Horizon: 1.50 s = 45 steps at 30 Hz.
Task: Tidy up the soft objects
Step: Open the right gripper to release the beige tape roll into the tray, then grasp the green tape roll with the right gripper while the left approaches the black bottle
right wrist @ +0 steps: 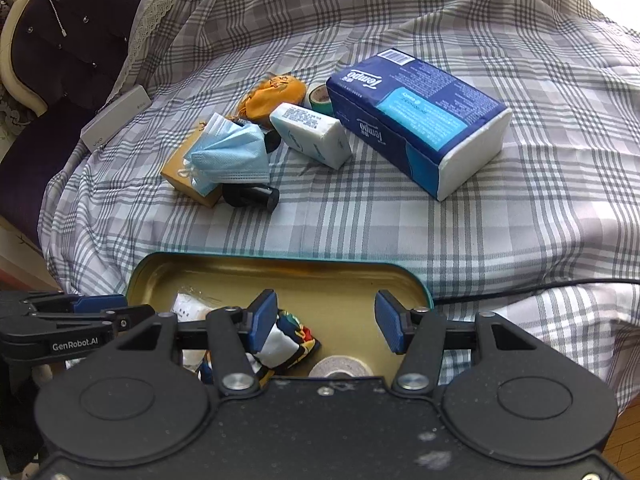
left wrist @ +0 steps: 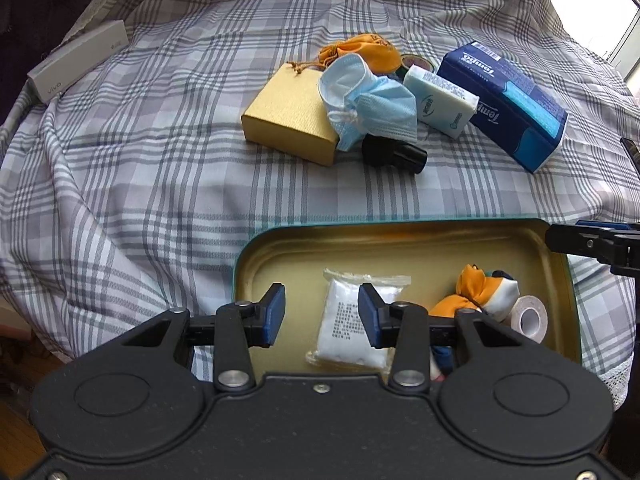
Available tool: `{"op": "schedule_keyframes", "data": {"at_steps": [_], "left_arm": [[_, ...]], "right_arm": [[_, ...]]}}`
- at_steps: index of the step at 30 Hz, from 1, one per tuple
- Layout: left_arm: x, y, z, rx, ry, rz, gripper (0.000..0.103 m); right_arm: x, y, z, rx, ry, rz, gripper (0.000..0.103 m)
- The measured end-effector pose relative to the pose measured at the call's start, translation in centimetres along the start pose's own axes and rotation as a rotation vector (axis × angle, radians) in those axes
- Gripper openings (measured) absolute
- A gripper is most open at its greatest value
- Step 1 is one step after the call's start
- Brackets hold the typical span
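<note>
A teal tin tray with a gold inside (left wrist: 304, 244) (right wrist: 224, 268) lies on the plaid bedspread. In it are a white cotton packet (left wrist: 348, 320) (right wrist: 188, 312), a colourful plush toy (left wrist: 484, 288) (right wrist: 288, 340) and a roll of white tape (left wrist: 528, 316) (right wrist: 340, 366). My left gripper (left wrist: 322, 314) is open and empty just above the packet. My right gripper (right wrist: 326, 326) is open and empty above the tray, by the plush toy. Farther off lie a blue face mask (left wrist: 364, 100) (right wrist: 228, 154), an orange pouch (left wrist: 360, 54) (right wrist: 272, 96), a small tissue pack (left wrist: 440, 102) (right wrist: 310, 134) and a large blue Tempo tissue pack (left wrist: 508, 100) (right wrist: 416, 116).
A gold box (left wrist: 288, 116) (right wrist: 180, 168) lies under the mask, with a black cylinder (left wrist: 396, 152) (right wrist: 250, 196) beside it. A green tape roll (right wrist: 320, 98) sits behind the tissue packs. A white box (left wrist: 76, 64) (right wrist: 116, 120) lies at the far left. A black cable (right wrist: 520, 288) runs right of the tray.
</note>
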State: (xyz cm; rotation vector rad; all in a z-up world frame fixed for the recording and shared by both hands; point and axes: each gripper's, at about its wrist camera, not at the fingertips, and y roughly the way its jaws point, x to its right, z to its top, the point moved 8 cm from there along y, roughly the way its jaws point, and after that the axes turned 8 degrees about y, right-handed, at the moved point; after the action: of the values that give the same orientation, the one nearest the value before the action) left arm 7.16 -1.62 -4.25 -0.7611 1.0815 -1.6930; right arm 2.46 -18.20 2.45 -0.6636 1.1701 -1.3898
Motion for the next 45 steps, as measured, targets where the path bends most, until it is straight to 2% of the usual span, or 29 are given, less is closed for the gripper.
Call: {"op": "schedule_keyframes", "data": {"at_steps": [4,8,15,19,21,27,34,40,45], "left_arm": [[-0.6,0.1,2.4,0.015,0.003,-0.016,0.042],[-1.2,0.1,4.8,0.041,0.025,0.003,0.042],[-2.3,0.4,9.7,0.077,0.03,-0.004,0.042],[-2.8,1.0,12.5,0.1,0.034,0.022,0.042],[-2.8,1.6,13.6,0.102,0.035,0.012,0.042],[-3.2,4.2,16.5,0.077,0.026,0.001,0.042],[-3.8,6.5,18.2,0.055,0.021,-0.005,0.042],[-3.8,7.8,18.9,0.035,0.044,-0.006,0.042],[-3.8,8.9,19.2,0.019,0.053,-0.014,0.042]], "right_arm": [[-0.7,-0.1,2.7,0.041,-0.035,0.009,0.054],[-1.2,-0.3,6.2,0.089,-0.066,0.014,0.054],[-2.3,0.7,13.5,0.153,-0.122,0.0,0.054],[-2.9,2.9,17.7,0.137,-0.141,-0.011,0.054],[-3.1,4.4,19.6,0.119,-0.143,-0.023,0.054],[-3.5,10.3,24.0,0.024,-0.146,-0.05,0.054],[-3.5,16.1,25.8,-0.063,-0.219,-0.125,0.054],[-3.6,19.5,25.0,-0.157,-0.368,-0.17,0.054],[-3.4,21.1,24.3,-0.217,-0.418,-0.181,0.053]]}}
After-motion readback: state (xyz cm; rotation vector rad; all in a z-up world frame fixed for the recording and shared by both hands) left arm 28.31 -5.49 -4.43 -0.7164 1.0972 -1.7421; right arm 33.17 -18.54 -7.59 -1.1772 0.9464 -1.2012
